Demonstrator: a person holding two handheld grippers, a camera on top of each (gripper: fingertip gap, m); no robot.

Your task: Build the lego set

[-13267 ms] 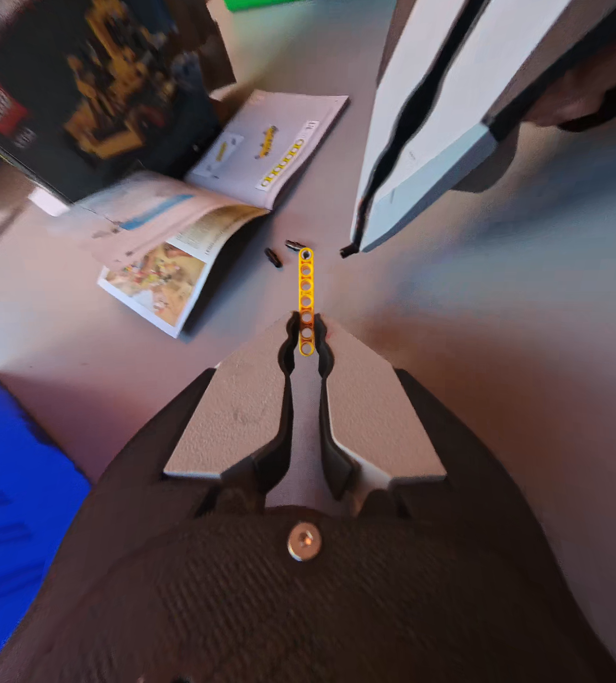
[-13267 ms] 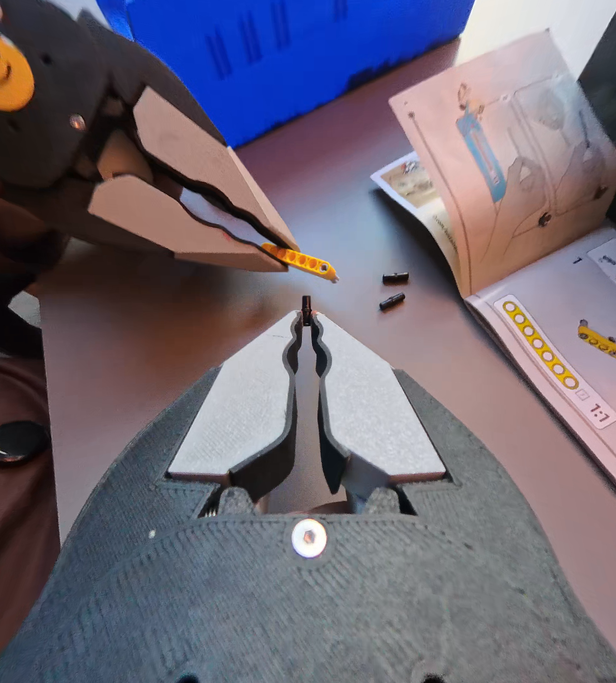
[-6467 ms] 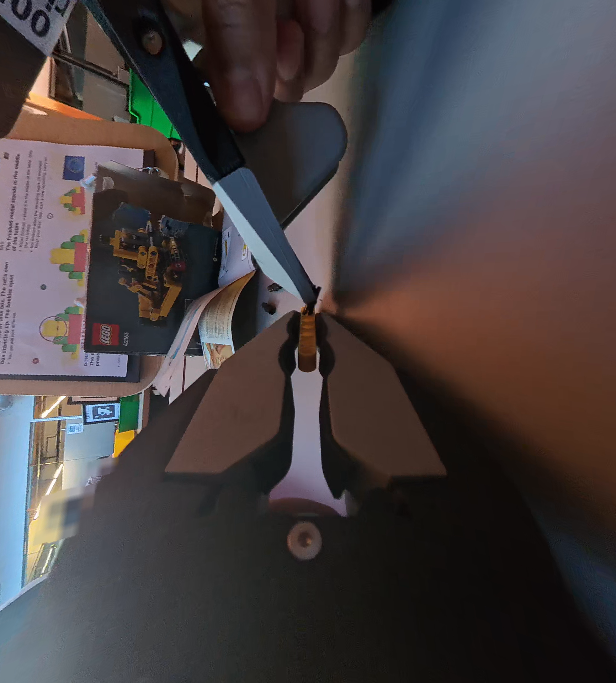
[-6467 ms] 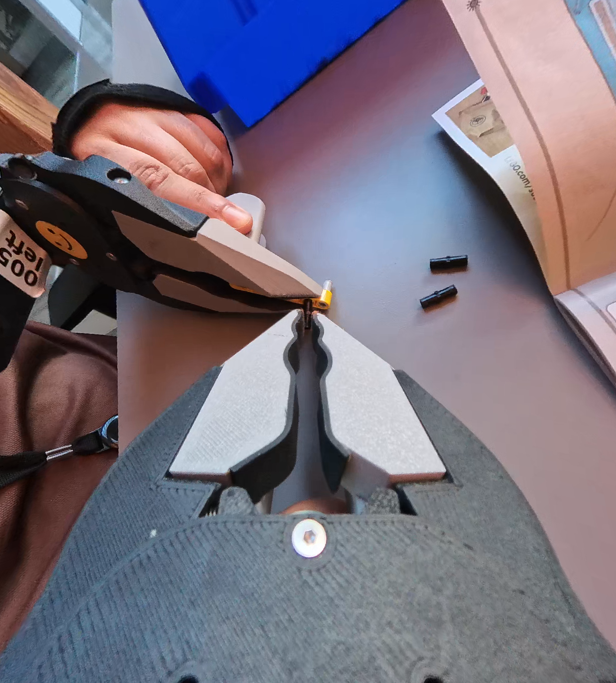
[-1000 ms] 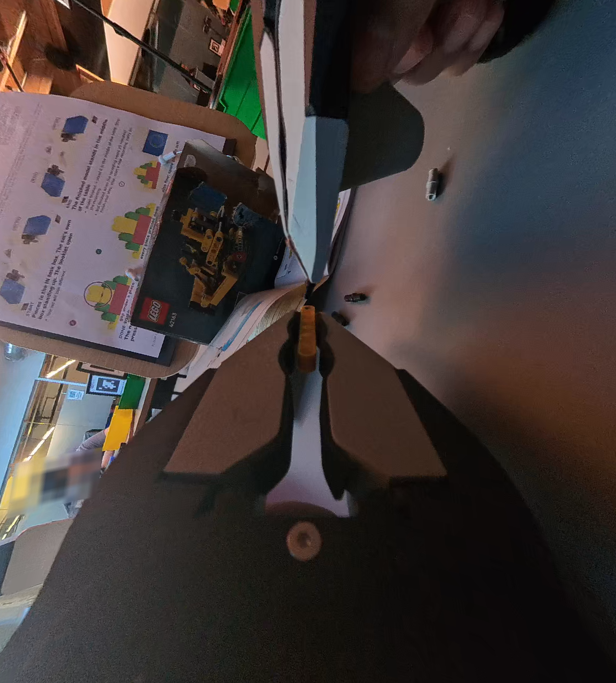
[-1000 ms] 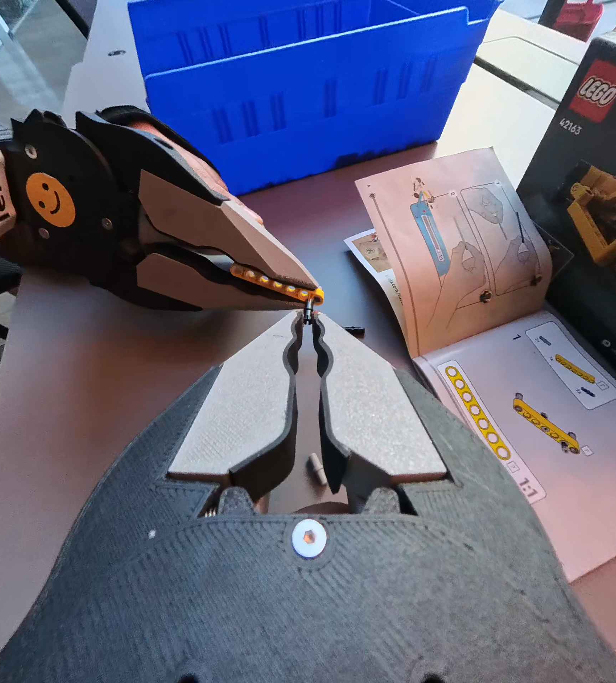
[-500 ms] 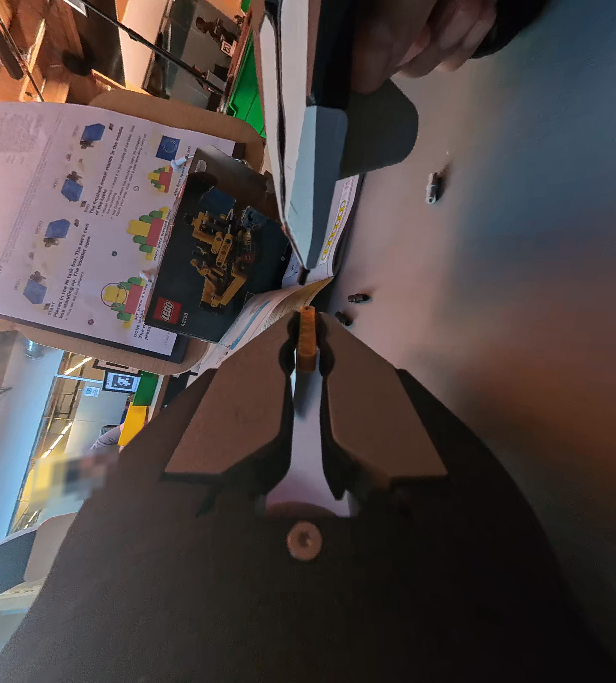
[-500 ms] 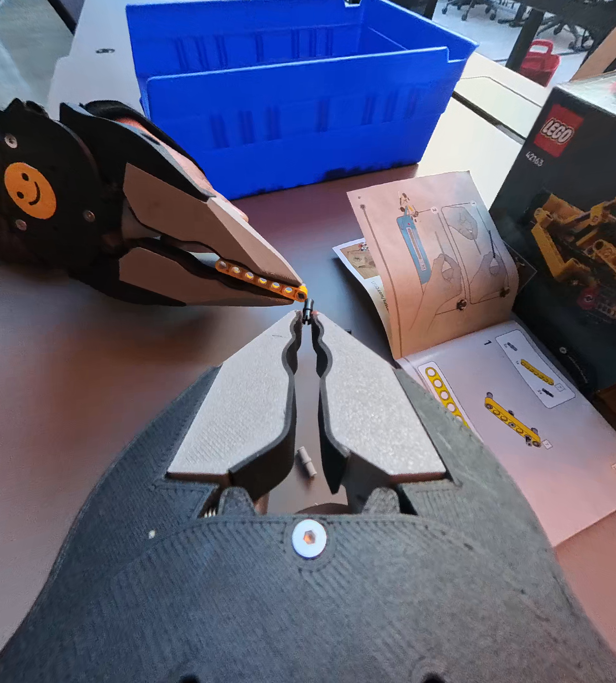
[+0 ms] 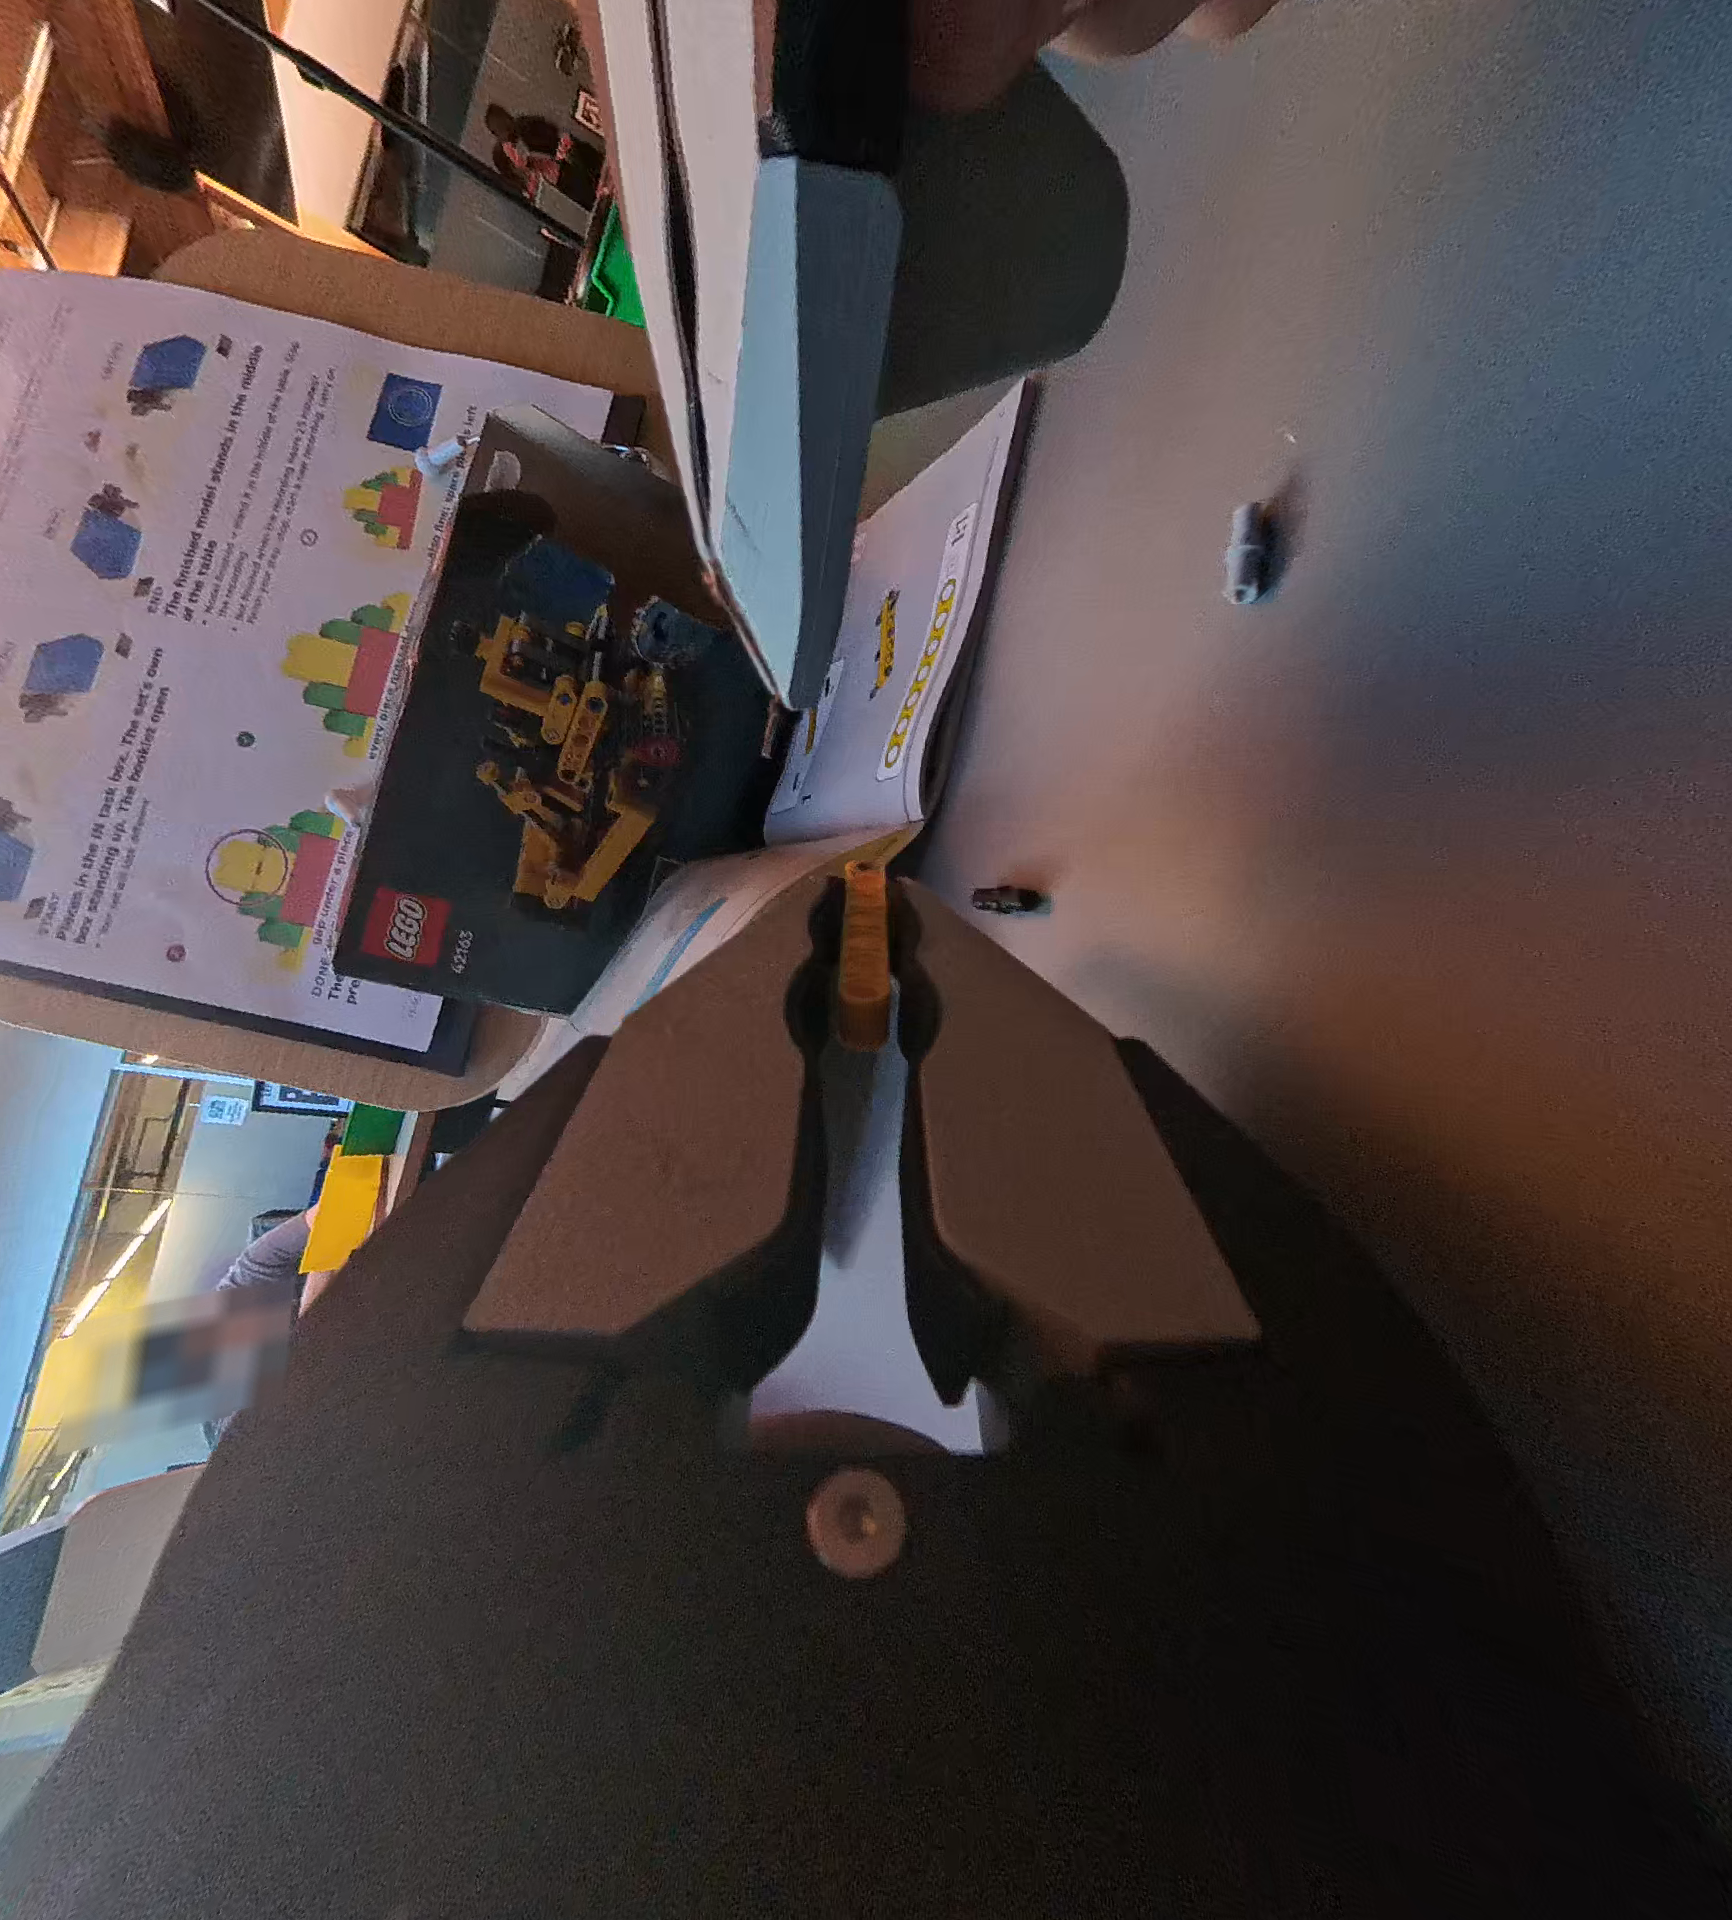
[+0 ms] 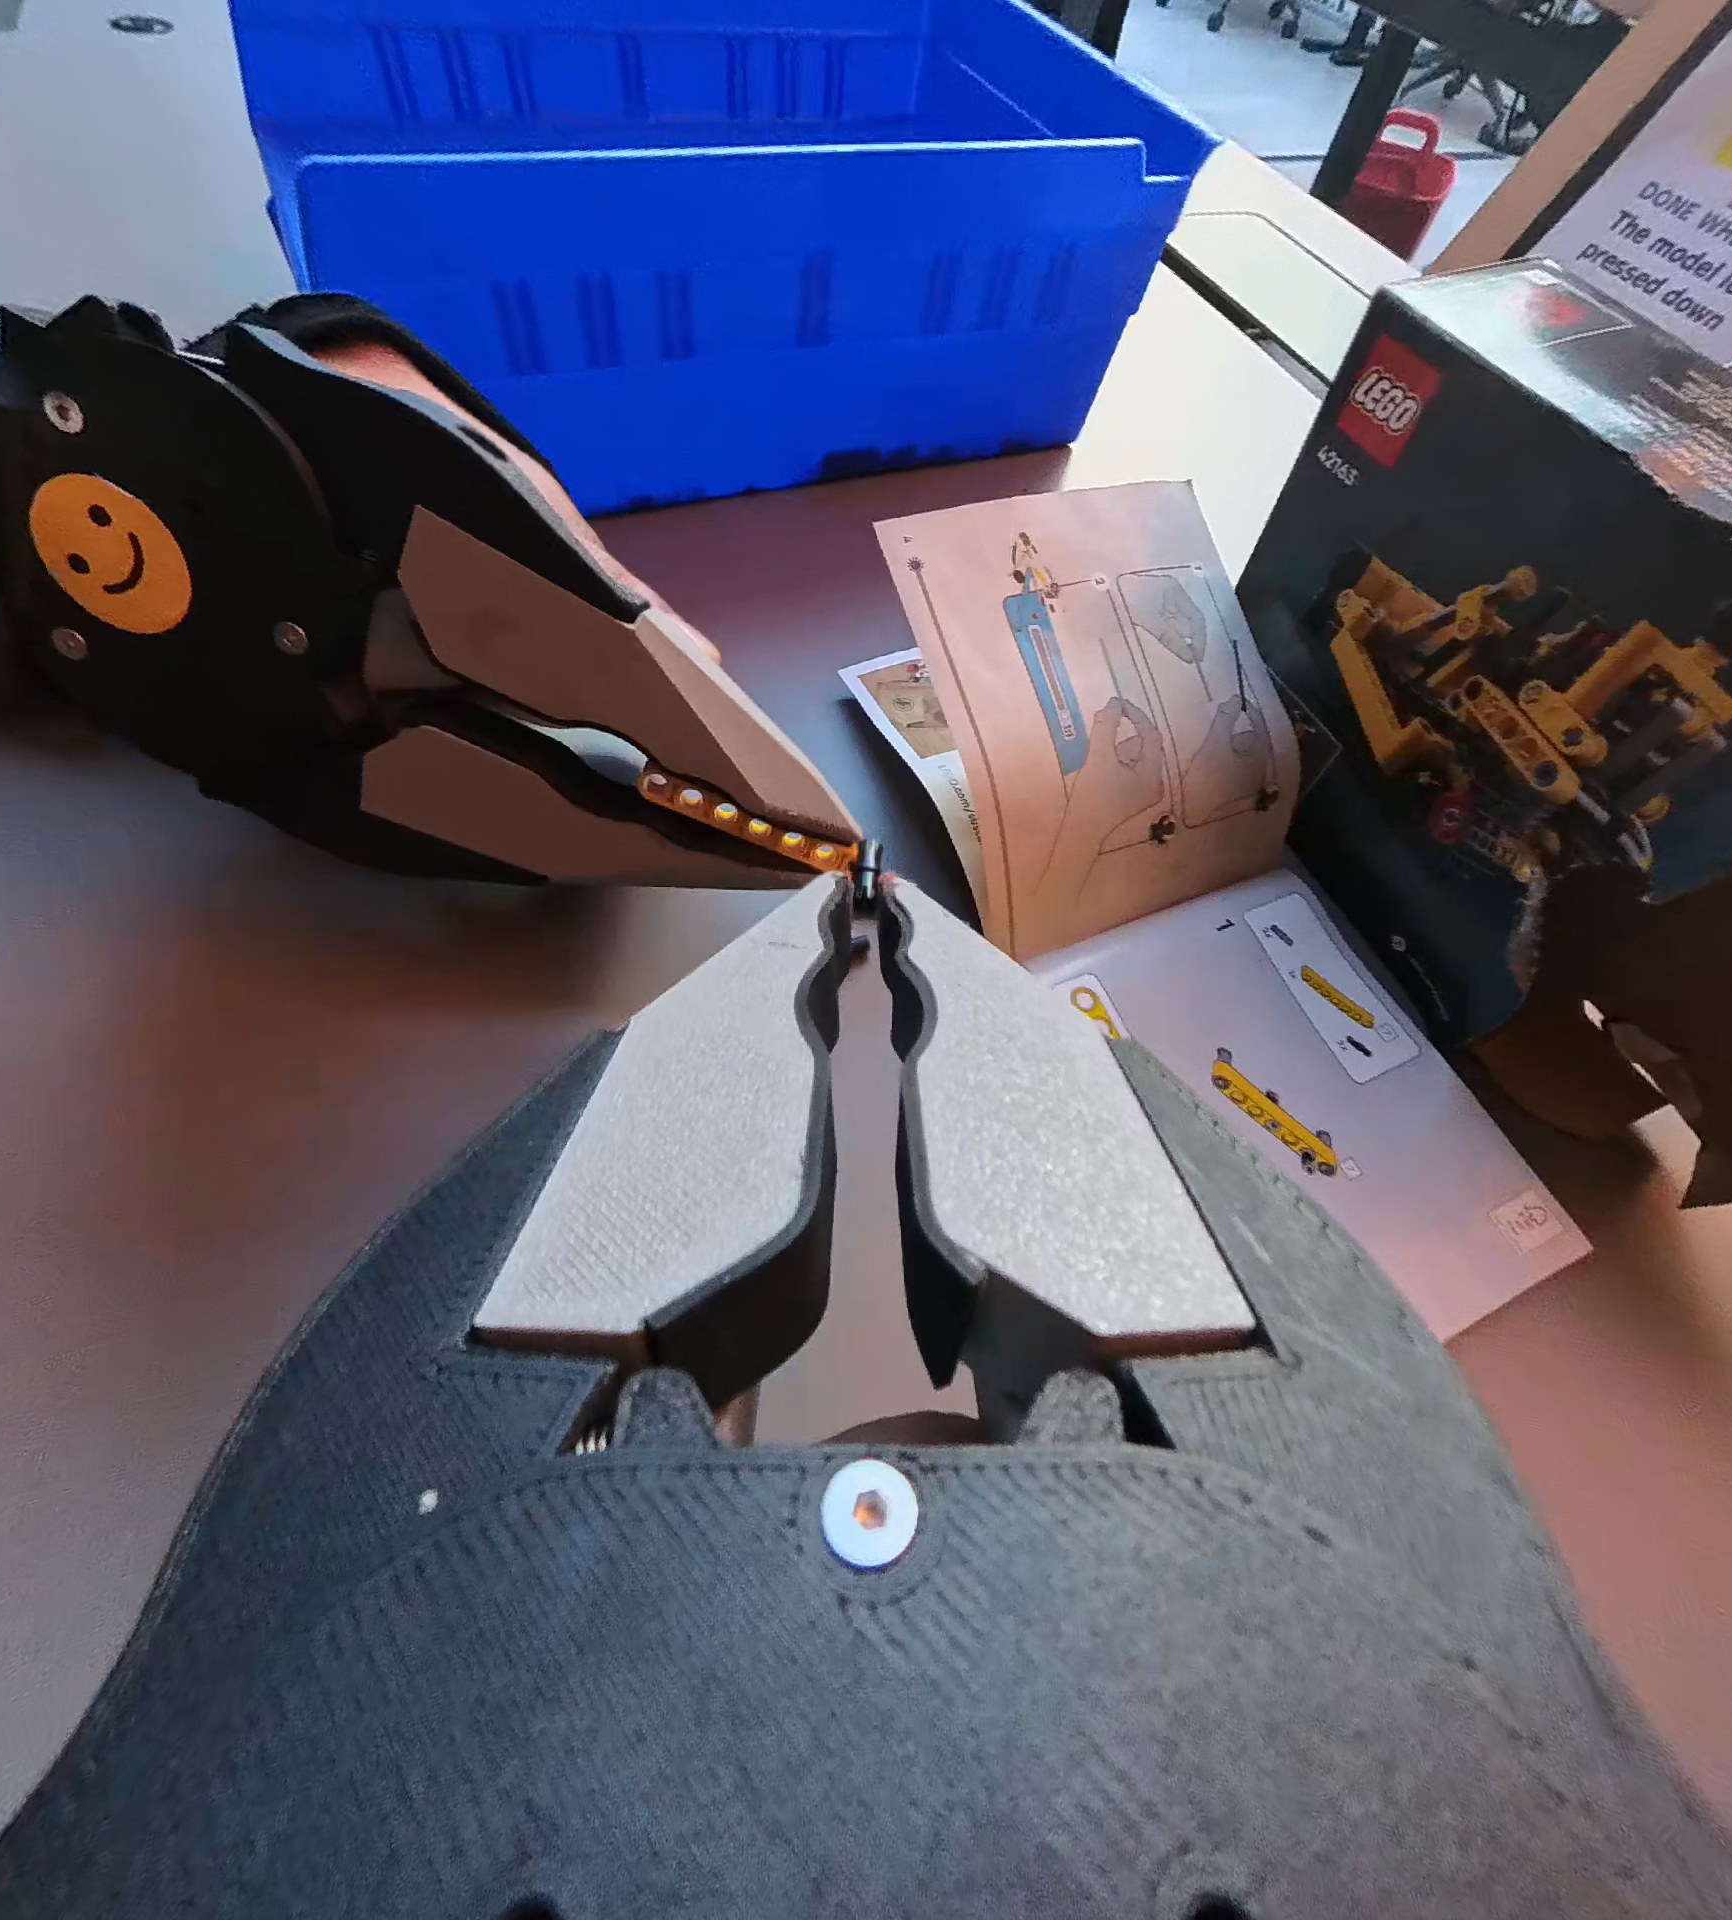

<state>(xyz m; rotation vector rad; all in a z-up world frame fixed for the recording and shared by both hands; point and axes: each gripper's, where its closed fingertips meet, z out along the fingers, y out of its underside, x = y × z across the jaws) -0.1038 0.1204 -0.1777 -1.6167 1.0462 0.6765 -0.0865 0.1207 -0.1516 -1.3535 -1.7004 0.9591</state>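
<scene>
Hand-held gripper (image 10: 864, 891) tips hiding pin (image 10: 867, 864).

An open-plan office or lab workspace: a smooth dark counter (image 10: 218, 1091) carries a blue plastic bin (image 10: 696, 260) and a printed sheet of pictured steps on a propped board (image 9: 145, 644). Behind stand more desks, wheeled office chairs (image 10: 1444, 52) and a red bin (image 10: 1402, 177), with glass partitions and ceiling strip lights (image 9: 103, 1278) beyond.

A blue bin (image 10: 716, 260) stands on the brown table (image 10: 166, 1039), behind it a red bag (image 10: 1402, 177).
</scene>
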